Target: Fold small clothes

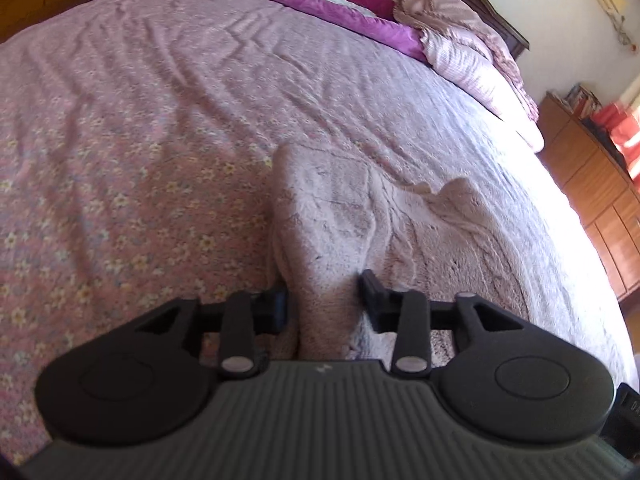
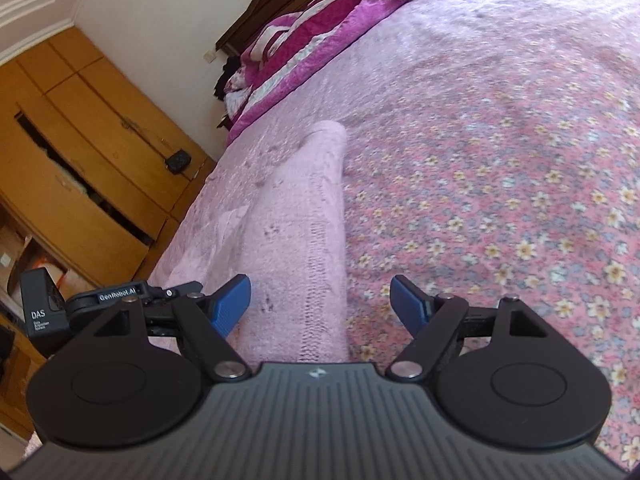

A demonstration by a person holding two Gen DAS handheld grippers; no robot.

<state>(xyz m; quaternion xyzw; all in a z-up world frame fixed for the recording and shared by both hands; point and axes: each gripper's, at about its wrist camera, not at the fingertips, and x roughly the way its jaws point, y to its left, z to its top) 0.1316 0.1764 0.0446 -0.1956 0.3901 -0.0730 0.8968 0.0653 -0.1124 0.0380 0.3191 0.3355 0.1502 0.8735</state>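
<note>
Knitwear, pale pink and fuzzy, lies on the flowered bedspread (image 1: 120,184) near the side of the bed; this small garment (image 1: 352,216) is the piece to be folded, and it sits partly bunched, one long ridge running away from the left gripper (image 1: 324,300) and a looser flap spreading to its right. The left gripper's fingers (image 1: 276,304) stand on either side of a raised fold of the cloth, with the fabric filling the gap between them; they look closed onto that fold, though the pads' contact is partly hidden, so the hold is a judgement rather than a certainty. Such a grip would serve to lift or pin one edge while the other tool works. The right gripper (image 2: 320,304) is spread wide, its blue pads (image 2: 232,304) well apart; the garment (image 2: 296,248) passes between them only on the left half of the gap, and neither pad visibly presses it; it seems poised to take an edge. A striped quilt (image 2: 288,52) is heaped at the head of the bed, and a wooden wardrobe (image 2: 80,152) stands beside it; both are well away from the work.
</note>
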